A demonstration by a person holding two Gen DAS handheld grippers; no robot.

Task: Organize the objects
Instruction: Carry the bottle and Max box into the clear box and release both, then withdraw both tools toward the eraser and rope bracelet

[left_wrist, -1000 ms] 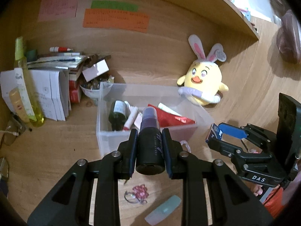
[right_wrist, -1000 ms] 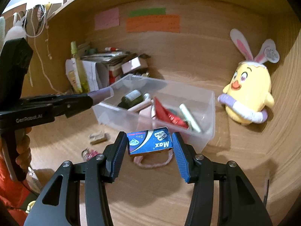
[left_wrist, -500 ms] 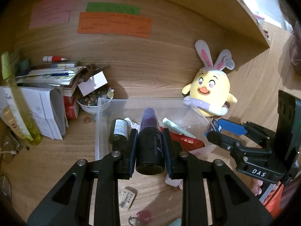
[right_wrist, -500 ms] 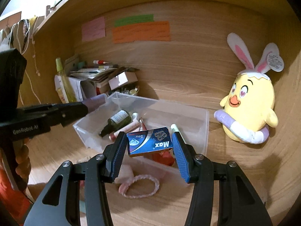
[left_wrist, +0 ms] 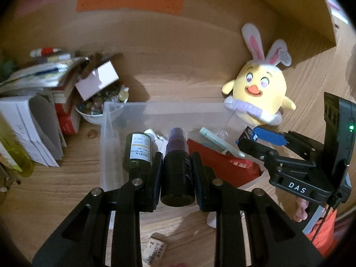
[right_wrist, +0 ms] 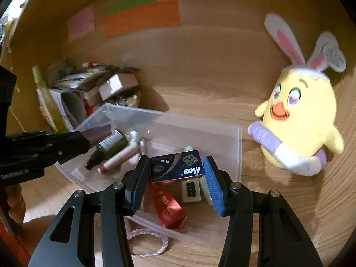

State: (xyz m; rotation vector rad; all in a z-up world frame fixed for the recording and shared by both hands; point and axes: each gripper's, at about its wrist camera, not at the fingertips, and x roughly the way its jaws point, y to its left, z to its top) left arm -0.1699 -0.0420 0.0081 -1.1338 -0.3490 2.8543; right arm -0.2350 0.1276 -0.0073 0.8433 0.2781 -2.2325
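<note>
Pads of the left gripper [left_wrist: 178, 173] press both sides of a dark spray bottle [left_wrist: 176, 173], its purple cap pointing forward over the near wall of the clear bin [left_wrist: 104, 146]. The right gripper [right_wrist: 176, 178] stands wider, its blue pads clamped on the short ends of a small blue box [right_wrist: 176, 166] printed "Max", held above the same bin. Inside the bin lie a dark green bottle [left_wrist: 138, 151] at the left, a red pouch [left_wrist: 222, 166] toward the right, a pale green tube [left_wrist: 220, 142] across it, and a pink lipstick-like tube [right_wrist: 120, 158]. Behind the bin's left corner sits a white bowl [left_wrist: 93, 115] of small items beside a paper stack [left_wrist: 37, 120]. A yellow chick plush [left_wrist: 260, 95] with rabbit ears sits behind the bin's right corner. In front of the bin a pink-and-white cord loop [right_wrist: 151, 242] lies on the wooden desk [left_wrist: 55, 189].
</note>
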